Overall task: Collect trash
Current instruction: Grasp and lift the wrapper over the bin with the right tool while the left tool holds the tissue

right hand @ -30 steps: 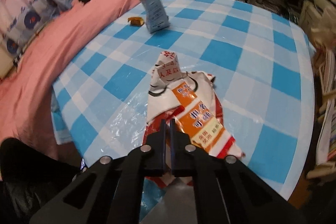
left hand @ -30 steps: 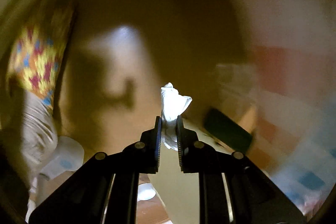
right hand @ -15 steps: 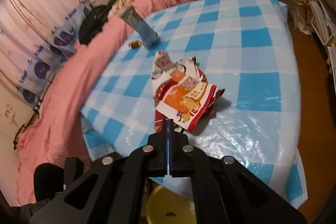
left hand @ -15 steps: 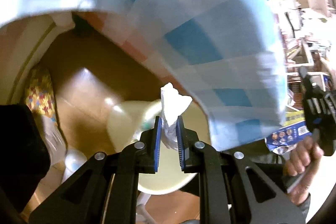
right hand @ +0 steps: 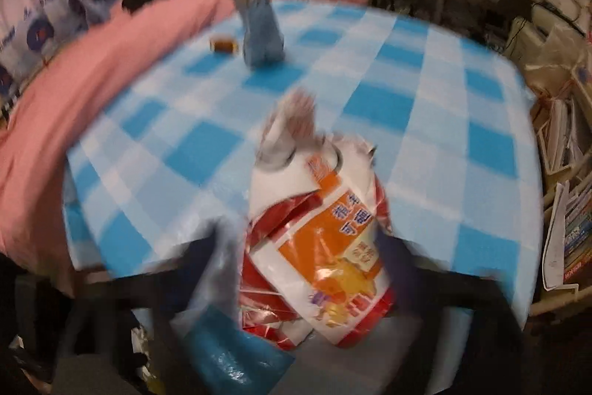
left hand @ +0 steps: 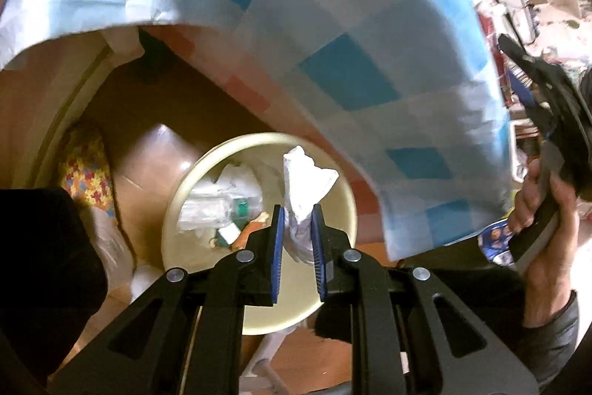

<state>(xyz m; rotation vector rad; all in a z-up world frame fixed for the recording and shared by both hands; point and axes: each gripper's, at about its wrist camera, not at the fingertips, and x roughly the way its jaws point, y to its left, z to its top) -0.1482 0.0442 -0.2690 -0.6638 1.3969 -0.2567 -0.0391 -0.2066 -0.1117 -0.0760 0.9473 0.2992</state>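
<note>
My left gripper [left hand: 298, 224] is shut on a crumpled white tissue [left hand: 305, 180], which sticks up between the blue pads. It hangs over a round cream bin [left hand: 333, 180] on the floor, with wrappers and paper inside. In the blurred right wrist view, my right gripper [right hand: 307, 239] has its jaws opening wide. An orange, red and white snack wrapper [right hand: 325, 247] lies between them on the blue-checked table [right hand: 444, 136]. I cannot see the pads pressing on it.
The checked tablecloth [left hand: 351, 24] hangs over the bin's far side. A hand [left hand: 544, 210] holds the other gripper at the right edge. A tall carton [right hand: 259, 21] and a small brown object [right hand: 222, 45] stand at the table's far side. A pink blanket [right hand: 92, 80] lies to the left.
The left gripper rose from low under the table to above the bin, tissue still held. The right gripper's jaws, shut before, now stand wide apart around the wrapper.
</note>
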